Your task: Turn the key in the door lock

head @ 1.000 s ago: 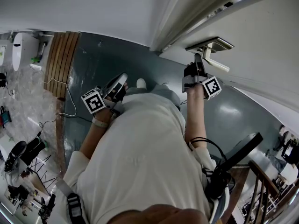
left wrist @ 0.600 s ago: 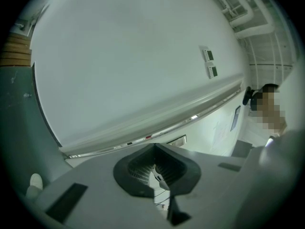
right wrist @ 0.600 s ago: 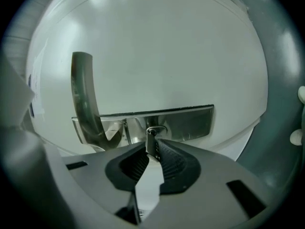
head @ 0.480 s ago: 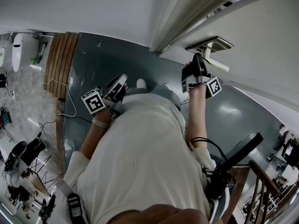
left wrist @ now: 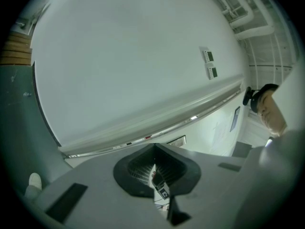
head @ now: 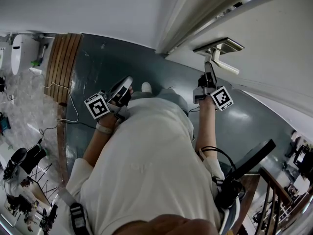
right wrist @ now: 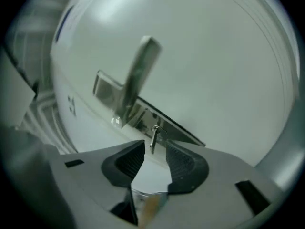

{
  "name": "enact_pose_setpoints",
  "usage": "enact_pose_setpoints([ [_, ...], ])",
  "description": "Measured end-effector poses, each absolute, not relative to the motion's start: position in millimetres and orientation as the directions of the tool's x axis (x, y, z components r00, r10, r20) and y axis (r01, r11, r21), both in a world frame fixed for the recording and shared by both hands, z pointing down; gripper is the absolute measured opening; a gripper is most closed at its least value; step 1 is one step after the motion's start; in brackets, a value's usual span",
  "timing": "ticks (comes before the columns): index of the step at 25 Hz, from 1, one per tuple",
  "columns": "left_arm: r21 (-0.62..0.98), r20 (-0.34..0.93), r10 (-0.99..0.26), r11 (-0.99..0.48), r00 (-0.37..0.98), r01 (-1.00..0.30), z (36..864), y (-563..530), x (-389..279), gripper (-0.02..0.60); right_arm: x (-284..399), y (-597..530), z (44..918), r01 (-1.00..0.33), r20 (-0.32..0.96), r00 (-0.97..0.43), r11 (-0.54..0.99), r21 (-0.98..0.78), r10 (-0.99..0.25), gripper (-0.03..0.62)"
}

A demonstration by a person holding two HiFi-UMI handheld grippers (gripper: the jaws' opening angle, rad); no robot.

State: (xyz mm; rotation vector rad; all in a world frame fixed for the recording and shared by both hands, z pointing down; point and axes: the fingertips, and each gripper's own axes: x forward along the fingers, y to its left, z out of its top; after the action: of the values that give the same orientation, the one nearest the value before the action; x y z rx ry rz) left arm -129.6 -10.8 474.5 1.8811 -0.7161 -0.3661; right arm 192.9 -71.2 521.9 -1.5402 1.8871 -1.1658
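Just above the key [right wrist: 153,138], door handle [right wrist: 136,80]

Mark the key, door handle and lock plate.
key [right wrist: 153,138], right gripper view, on its protruding head.
door handle [right wrist: 139,73], right gripper view, mid-lever.
lock plate [right wrist: 144,117], right gripper view, between handle and key.

Wood planks [head: 63,65], wht cable [head: 77,110]
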Motion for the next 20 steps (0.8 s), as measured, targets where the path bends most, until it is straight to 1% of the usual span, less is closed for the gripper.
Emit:
enact_pose_setpoints([
  [1,0.909,0.071,-0.628,-0.279,0.775,-0.309,475,-11,-129,0.008,193,-66,518,-0.745,0.218,-0.281,0.069,-0.663,-0.934,0.123],
  [2,0.910,0.071,-0.626,-0.278,0.776,-0.308,476,-10,-128,0.008,191,-61,515,-0.884,0.265,-0.262,0.120,-0.452,-0.928,0.123],
  [3,0.910,0.071,-0.624,-0.278,0.778,-0.307,477,-10,-128,0.008,187,-57,511,-0.963,0.302,-0.231,0.173,-0.207,-0.925,0.123],
  [4,0.911,0.070,-0.622,-0.278,0.780,-0.304,477,-9,-127,0.008,182,-54,508,-0.975,0.326,-0.198,0.221,0.034,-0.924,0.123],
  [5,0.912,0.068,-0.620,-0.279,0.782,-0.301,477,-9,-126,0.008,176,-52,506,-0.935,0.346,-0.168,0.260,0.241,-0.923,0.123],
  [6,0.913,0.067,-0.618,-0.280,0.784,-0.298,477,-9,-125,0.008,170,-52,506,-0.868,0.364,-0.139,0.291,0.404,-0.921,0.123],
  [8,0.914,0.065,-0.614,-0.280,0.786,-0.295,476,-8,-124,0.008,165,-53,512,-0.712,0.389,-0.078,0.324,0.623,-0.918,0.123],
  [10,0.914,0.065,-0.614,-0.280,0.786,-0.294,477,-8,-124,0.008,164,-57,517,-0.584,0.384,-0.033,0.330,0.742,-0.923,0.123],
  [11,0.914,0.065,-0.616,-0.279,0.785,-0.295,478,-8,-125,0.008,163,-60,519,-0.543,0.377,-0.023,0.328,0.773,-0.926,0.123],
  [14,0.915,0.069,-0.624,-0.272,0.779,-0.299,482,-11,-128,0.008,164,-74,530,-0.460,0.381,0.003,0.337,0.822,-0.925,0.123],
  [17,0.916,0.072,-0.633,-0.264,0.771,-0.302,484,-12,-132,0.008,167,-84,538,-0.364,0.407,0.063,0.359,0.860,-0.911,0.123],
  [20,0.917,0.071,-0.639,-0.259,0.766,-0.302,483,-11,-134,0.008,170,-87,539,-0.296,0.386,0.099,0.343,0.891,-0.917,0.123],
])
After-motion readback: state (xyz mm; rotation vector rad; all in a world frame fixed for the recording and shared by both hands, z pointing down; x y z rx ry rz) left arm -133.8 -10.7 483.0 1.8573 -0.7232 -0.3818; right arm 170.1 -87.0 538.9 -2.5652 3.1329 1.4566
